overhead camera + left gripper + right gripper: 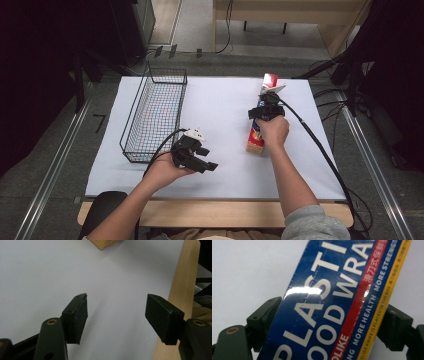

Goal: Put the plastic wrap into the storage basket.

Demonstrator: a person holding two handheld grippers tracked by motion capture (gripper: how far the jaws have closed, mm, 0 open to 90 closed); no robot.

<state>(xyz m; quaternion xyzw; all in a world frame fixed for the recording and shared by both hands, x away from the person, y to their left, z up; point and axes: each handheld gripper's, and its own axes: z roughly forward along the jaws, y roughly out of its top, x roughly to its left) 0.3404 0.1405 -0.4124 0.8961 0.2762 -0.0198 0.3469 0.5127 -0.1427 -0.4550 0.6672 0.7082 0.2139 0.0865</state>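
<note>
A long blue, red and yellow plastic wrap box (255,137) lies on the white table sheet (220,100) at the right, pointing away from me. My right gripper (266,111) sits over its middle. In the right gripper view the box (329,285) runs between the two jaws, and both pads (265,315) lie against its long sides with no gap showing. My left gripper (207,165) hovers near the front middle of the sheet, pointing right. Its jaws (116,315) stand apart with nothing between them, and a yellow corner of the box (103,243) shows far ahead.
A black wire basket (167,75) stands on the left part of the sheet, lengthwise. The wooden front edge of the table (182,285) runs close by the left gripper. Black cables trail from both grippers, the right one across the sheet's right side.
</note>
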